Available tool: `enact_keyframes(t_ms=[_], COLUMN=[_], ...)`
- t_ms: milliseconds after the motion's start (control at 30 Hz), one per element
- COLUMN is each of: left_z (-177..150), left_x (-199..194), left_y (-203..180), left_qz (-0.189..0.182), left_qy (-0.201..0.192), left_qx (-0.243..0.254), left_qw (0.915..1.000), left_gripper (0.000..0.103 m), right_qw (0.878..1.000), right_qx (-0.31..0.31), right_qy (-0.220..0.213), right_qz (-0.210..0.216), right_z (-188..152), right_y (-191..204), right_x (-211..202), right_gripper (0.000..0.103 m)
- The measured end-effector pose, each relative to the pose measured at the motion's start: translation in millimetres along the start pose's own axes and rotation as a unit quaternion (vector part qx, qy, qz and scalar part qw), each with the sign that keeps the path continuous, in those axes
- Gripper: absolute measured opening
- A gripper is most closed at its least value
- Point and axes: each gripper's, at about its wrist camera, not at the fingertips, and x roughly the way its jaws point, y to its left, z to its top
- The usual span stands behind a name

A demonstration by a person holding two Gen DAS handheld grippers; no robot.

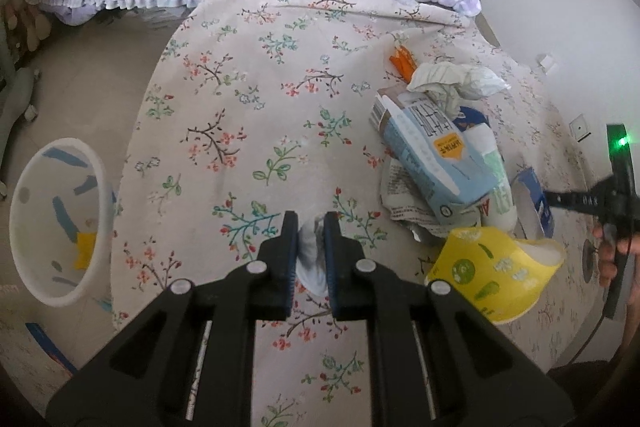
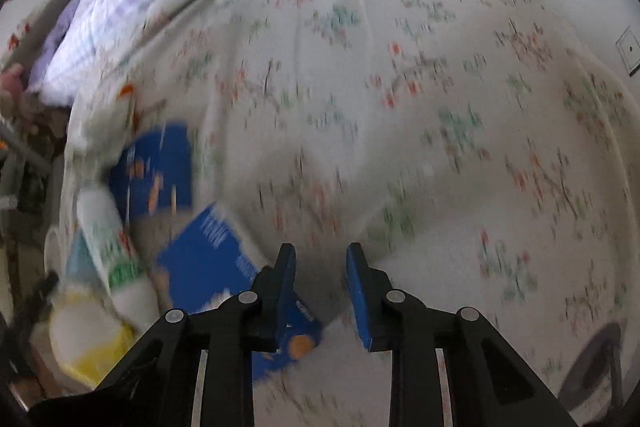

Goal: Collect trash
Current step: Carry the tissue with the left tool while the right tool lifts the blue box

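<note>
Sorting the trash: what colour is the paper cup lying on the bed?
Yellow with green prints, the paper cup shows best in the left wrist view.

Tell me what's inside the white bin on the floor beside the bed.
Inside the white bin lies one yellow scrap near the bottom. Its near rim hides part of the bottom, so more may be there.

The left gripper (image 1: 311, 227) pinches a crumpled white tissue (image 1: 310, 259) above a floral bedspread (image 1: 248, 99). Near the bed's right edge lie a blue carton (image 1: 432, 155), a yellow paper cup (image 1: 492, 275) and crumpled paper (image 1: 452, 79). A white bin (image 1: 100, 195) stands on the floor beside the bed's left edge.
</note>
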Motion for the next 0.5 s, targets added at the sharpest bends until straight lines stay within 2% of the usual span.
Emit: enact_keyframes(t_ms=[33, 67, 133, 167, 200, 333, 500], left_z=[-0.6, -1.2, -3.1, -4.5, -5.4, -9.9, -15.4], left_x=[-2.1, -3.7, -7.8, -10.4, -12.4, -18.3, -24.4], left_y=[-0.1, -0.2, -0.6, -1.2, -1.3, -2.3, -2.2], left_qz=[-0.001, -0.001, -0.002, -0.003, -0.004, -0.004, -0.008], left_qy=[-0.002, -0.003, -0.006, -0.008, -0.01, -0.014, -0.019], left_qx=[0.001, 0.002, 0.002, 0.002, 0.001, -0.004, -0.018], left_qw=[1.0, 1.0, 1.0, 1.0, 0.9999, 0.9999, 0.9996], left_gripper=[0.014, 0.014, 0.014, 0.014, 0.014, 0.014, 0.014], right_qw=[1.0, 1.0, 0.999, 0.999, 0.998, 0.997, 0.999], right_qx=[-0.004, -0.007, -0.006, -0.005, -0.006, -0.013, -0.024], right_qy=[-0.004, -0.011, -0.024, -0.033, -0.043, -0.041, -0.017], right_qz=[0.006, 0.014, 0.029, 0.037, 0.045, 0.06, 0.045], right_z=[-4.5, -9.2, -17.0, -20.4, -23.7, -30.0, -37.1], right_y=[0.0, -0.6, -1.1, 0.2, 1.5, 10.6, 23.7], right_x=[-4.4, -10.8, -23.4, -29.2, -35.0, -38.4, -23.8], right_gripper=[0.029, 0.035, 0.055, 0.071, 0.074, 0.074, 0.074])
